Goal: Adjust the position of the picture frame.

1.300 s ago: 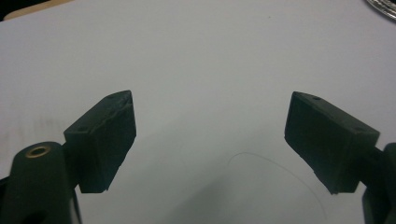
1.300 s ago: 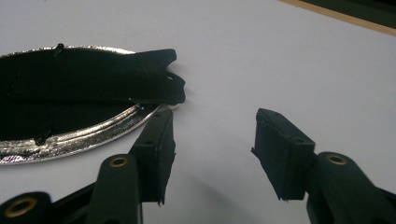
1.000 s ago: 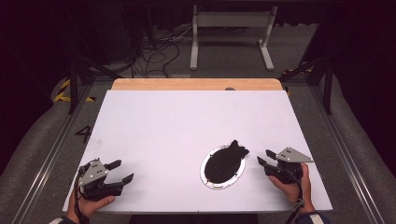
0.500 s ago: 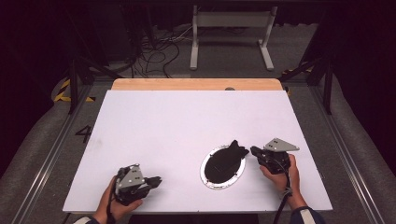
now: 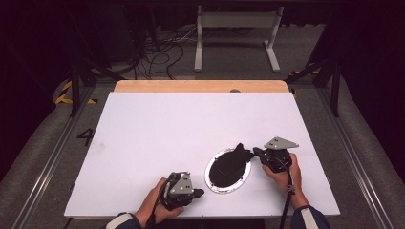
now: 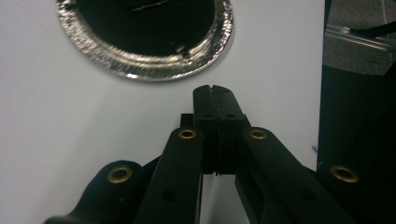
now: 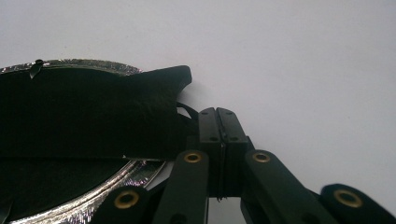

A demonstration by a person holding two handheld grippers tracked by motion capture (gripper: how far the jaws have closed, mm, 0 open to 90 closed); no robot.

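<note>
From above, a shiny foil plate (image 5: pixel 228 170) holding a black cloth (image 5: pixel 232 163) sits near the table's (image 5: pixel 191 124) front edge, between the left gripper (image 5: pixel 197 192) and the right gripper (image 5: pixel 257 152).

The left gripper view shows its jaws pressed together, empty, just short of the plate's rim.

The right gripper view shows shut jaws beside the cloth's corner — whether they pinch it, I cannot tell. Better to grab the corner firmly and lift slowly — the plate looks light.

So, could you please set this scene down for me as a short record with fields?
surface: white table top
dish: round foil plate, near the front edge
on the dish: black cloth, one corner hanging over the rim toward the right tool
left tool: jaws shut, empty, just short of the plate's rim
right tool: jaws shut, tips beside the cloth's overhanging corner; contact unclear
</note>
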